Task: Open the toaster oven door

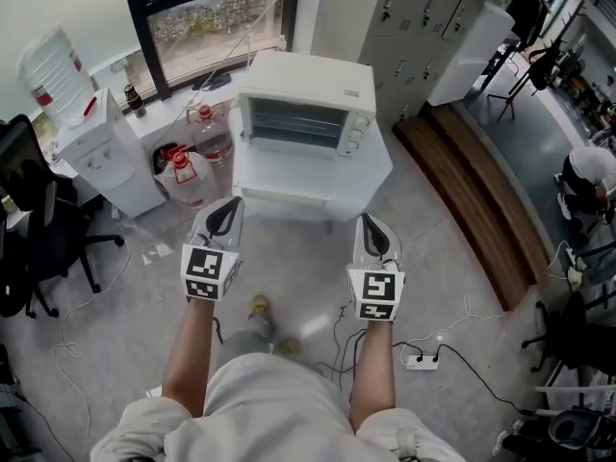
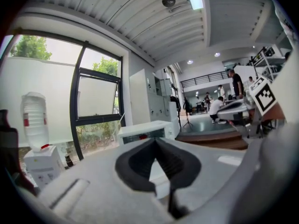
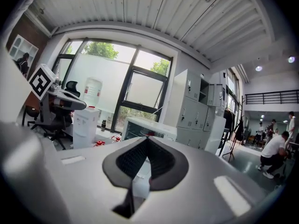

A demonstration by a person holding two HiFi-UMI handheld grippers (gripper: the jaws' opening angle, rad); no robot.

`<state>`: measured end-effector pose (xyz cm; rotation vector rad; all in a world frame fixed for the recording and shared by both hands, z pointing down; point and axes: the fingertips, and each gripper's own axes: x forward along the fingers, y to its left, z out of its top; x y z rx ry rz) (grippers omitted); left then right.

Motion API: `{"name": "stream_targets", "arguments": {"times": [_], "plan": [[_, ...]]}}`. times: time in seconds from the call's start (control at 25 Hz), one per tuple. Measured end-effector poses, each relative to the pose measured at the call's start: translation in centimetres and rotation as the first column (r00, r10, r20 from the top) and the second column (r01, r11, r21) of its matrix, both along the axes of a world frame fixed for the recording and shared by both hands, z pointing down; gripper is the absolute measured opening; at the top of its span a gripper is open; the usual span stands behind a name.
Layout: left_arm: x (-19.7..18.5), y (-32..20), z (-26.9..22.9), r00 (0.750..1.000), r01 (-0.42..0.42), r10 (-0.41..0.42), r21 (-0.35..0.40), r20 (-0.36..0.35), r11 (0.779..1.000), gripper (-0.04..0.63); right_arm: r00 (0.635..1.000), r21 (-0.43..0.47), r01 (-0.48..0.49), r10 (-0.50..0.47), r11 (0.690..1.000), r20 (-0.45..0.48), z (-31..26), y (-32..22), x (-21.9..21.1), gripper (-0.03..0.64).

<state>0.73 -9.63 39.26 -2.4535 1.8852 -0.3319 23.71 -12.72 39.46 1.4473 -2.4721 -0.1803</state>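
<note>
Here, the person stands on the grey floor (image 1: 462,287) in front of a small white table (image 1: 308,179), and the white toaster oven (image 1: 306,104) sits on top of this table, with its front side toward the person. Its glass door (image 1: 292,126) is upright against the front of the oven, so it looks closed, and the round knobs (image 1: 357,135) are in a column to the right of the door. The left tool (image 1: 228,216) is held in front of the table's left part, apart from the oven and touching nothing; in the left gripper view its two dark jaws are pressed together at the tips and it holds nothing. The right tool (image 1: 375,235) is held in front of the table's right part, also apart from the oven; in the right gripper view its jaws are together in the same way, with nothing between them. Both tools point toward the oven. To the left of the table there are large water bottles (image 1: 197,157) with red caps on the floor and a white water dispenser (image 1: 96,152), and grey lockers (image 1: 423,27) stand behind the oven on the right.
</note>
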Motion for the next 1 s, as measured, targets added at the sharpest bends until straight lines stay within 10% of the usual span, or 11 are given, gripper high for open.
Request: {"name": "stream_targets", "arguments": {"times": [1.0], "plan": [[0.6,4.5,-3.7,0.999,-0.013,0.017,0.069,-0.052,0.998,-0.002,0.996,0.068,-0.017,0.011,0.998,0.092,-4.3,4.4,1.4,0.003]]}}
